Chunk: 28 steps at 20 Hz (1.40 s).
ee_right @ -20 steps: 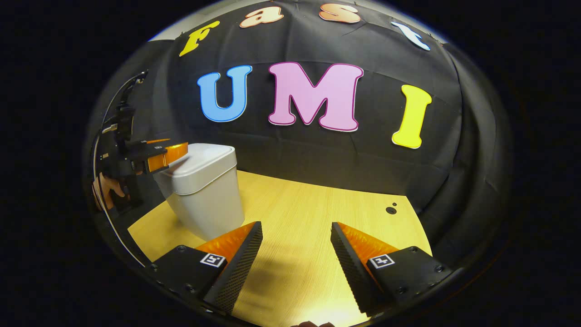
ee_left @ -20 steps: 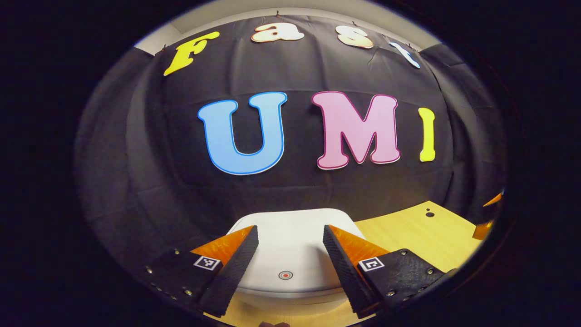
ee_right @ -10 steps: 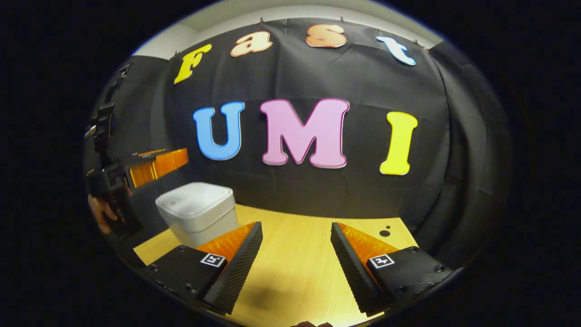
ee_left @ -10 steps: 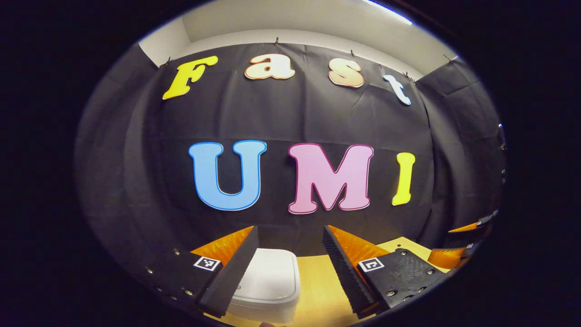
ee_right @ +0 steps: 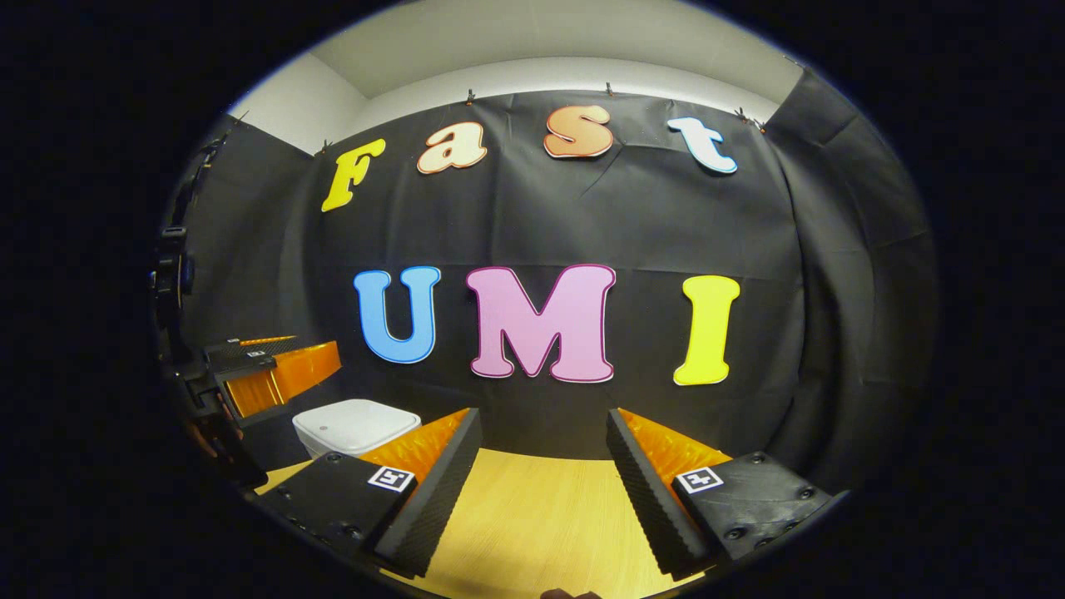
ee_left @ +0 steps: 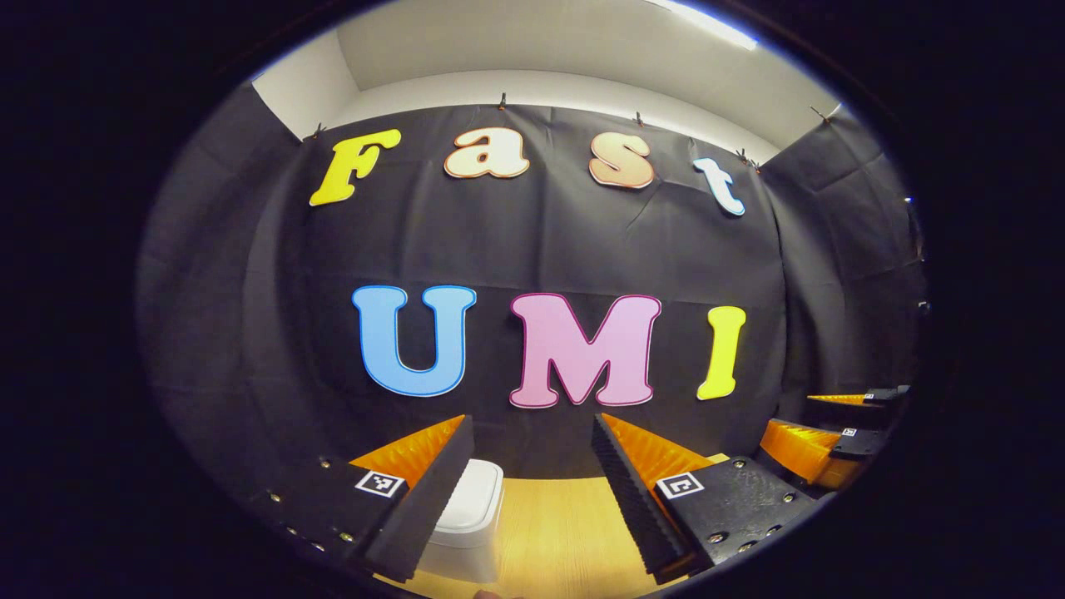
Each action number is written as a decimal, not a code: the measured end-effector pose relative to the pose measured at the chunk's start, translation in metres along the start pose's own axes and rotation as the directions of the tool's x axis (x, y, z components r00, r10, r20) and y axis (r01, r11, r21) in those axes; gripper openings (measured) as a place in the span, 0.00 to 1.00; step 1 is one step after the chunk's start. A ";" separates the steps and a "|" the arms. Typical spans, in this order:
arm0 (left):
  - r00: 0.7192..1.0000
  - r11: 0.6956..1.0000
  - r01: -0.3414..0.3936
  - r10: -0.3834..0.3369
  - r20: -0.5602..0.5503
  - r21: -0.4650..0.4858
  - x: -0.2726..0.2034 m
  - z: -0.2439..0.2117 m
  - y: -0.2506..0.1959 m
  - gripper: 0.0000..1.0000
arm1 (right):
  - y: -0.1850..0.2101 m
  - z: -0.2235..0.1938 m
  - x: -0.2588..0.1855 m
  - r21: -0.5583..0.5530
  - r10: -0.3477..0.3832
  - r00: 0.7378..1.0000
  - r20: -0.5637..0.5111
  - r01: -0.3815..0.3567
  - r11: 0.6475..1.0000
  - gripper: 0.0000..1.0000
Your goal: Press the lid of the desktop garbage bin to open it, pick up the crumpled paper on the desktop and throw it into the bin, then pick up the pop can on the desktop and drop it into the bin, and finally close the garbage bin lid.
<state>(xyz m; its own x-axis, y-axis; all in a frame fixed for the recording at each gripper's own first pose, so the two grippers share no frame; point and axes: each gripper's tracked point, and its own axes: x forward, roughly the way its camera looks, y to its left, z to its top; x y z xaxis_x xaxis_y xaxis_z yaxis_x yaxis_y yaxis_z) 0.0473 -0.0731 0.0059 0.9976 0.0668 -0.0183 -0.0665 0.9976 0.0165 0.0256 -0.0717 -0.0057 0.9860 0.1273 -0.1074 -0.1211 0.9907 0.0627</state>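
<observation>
The white garbage bin (ee_left: 470,520) stands on the wooden desktop (ee_left: 557,532) with its lid (ee_right: 356,423) down. It sits low in the left gripper view, partly behind my left gripper's left finger. My left gripper (ee_left: 532,491) is open and empty, raised and drawn back from the bin. My right gripper (ee_right: 541,487) is open too, with nothing between its fingers, above the desktop (ee_right: 541,524). In the right gripper view the left gripper (ee_right: 266,370) hangs above and left of the bin. The right gripper (ee_left: 819,433) shows at the right edge of the left gripper view.
The black cloth wall (ee_left: 532,249) closes the back of the desk, with a pale wall and ceiling (ee_right: 541,50) above it.
My left gripper has lifted off the bin's lid and pulled back; the bin now looks small and low. The right gripper has also risen and tilted up, so less desk shows.
</observation>
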 end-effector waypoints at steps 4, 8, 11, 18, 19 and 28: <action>0.999 1.000 0.010 -0.011 -0.037 -0.025 -0.021 -0.011 -0.004 0.95 | 0.008 0.005 -0.011 -0.058 0.018 0.999 0.032 -0.016 0.998 0.98; 0.999 0.998 0.025 -0.027 -0.040 -0.051 -0.024 -0.014 0.007 0.95 | 0.033 0.007 -0.017 -0.075 0.036 0.998 0.054 -0.031 0.997 0.98; 0.998 0.997 0.045 -0.048 -0.037 -0.066 -0.030 -0.010 0.017 0.97 | 0.053 0.012 -0.025 -0.101 0.037 0.997 0.064 -0.031 0.994 1.00; 0.998 0.996 0.061 -0.062 -0.018 -0.062 -0.060 -0.012 0.048 0.95 | 0.085 -0.008 -0.049 -0.131 0.014 0.999 0.047 -0.008 0.991 0.96; 0.998 0.996 0.067 -0.069 -0.017 -0.059 -0.065 -0.012 0.049 0.95 | 0.086 -0.013 -0.052 -0.129 0.009 0.999 0.034 -0.005 0.992 0.97; 0.994 0.994 0.105 -0.105 -0.006 -0.027 -0.077 -0.018 0.055 0.95 | 0.091 -0.022 -0.070 -0.143 -0.052 0.998 0.017 0.054 0.988 0.97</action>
<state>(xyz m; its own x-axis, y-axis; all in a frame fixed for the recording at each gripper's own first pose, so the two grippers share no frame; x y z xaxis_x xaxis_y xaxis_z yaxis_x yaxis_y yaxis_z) -0.0333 -0.0235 -0.0101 0.9989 -0.0383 -0.0262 0.0380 0.9992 -0.0127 -0.0566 0.0107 -0.0139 0.9928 0.0744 -0.0935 -0.0824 0.9929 -0.0854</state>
